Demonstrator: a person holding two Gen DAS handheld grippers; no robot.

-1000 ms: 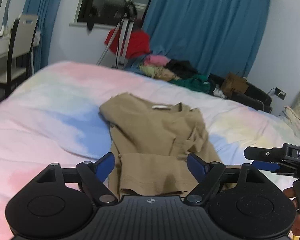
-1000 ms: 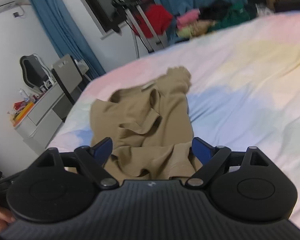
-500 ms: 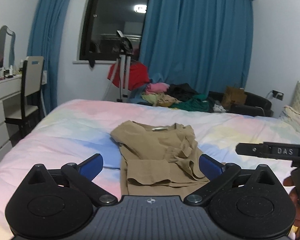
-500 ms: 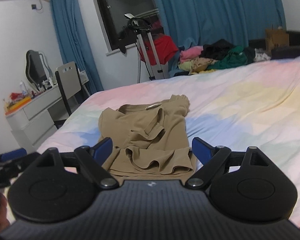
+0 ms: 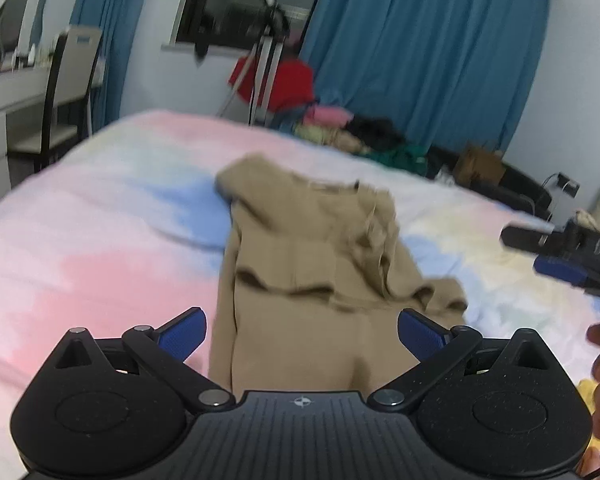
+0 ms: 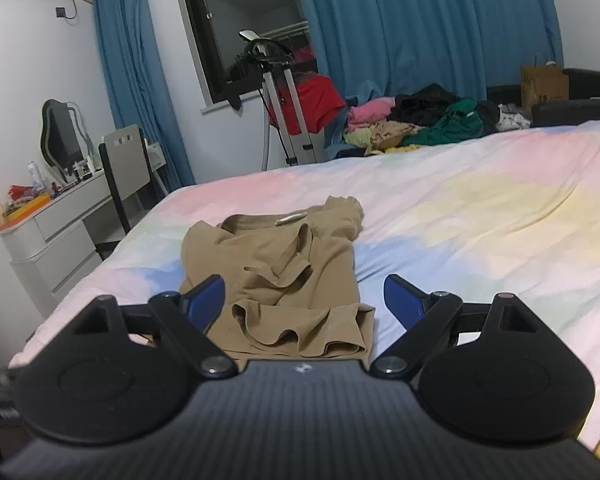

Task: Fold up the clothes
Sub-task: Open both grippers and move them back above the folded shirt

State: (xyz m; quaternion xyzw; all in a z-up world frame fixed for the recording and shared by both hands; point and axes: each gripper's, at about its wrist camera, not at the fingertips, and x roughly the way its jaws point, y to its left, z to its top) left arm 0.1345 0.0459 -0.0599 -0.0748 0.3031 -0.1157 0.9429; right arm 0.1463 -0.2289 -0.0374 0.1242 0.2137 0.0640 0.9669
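Since a moment ago the left claw [image 5: 302, 334] has dipped back toward the half-folded tan shirt [image 6: 284, 276] on the bed [image 6: 480, 216], both claws gaping empty, right claw [image 6: 304, 300] level, likely approaching another fold.

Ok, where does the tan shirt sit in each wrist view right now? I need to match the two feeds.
Left wrist: the tan shirt lies centre frame on the bed, running down between the open fingers of the left gripper.
Right wrist: the shirt is centre-left, its hem between the open fingers of the right gripper.
Shared landmark: the red garment by the window.
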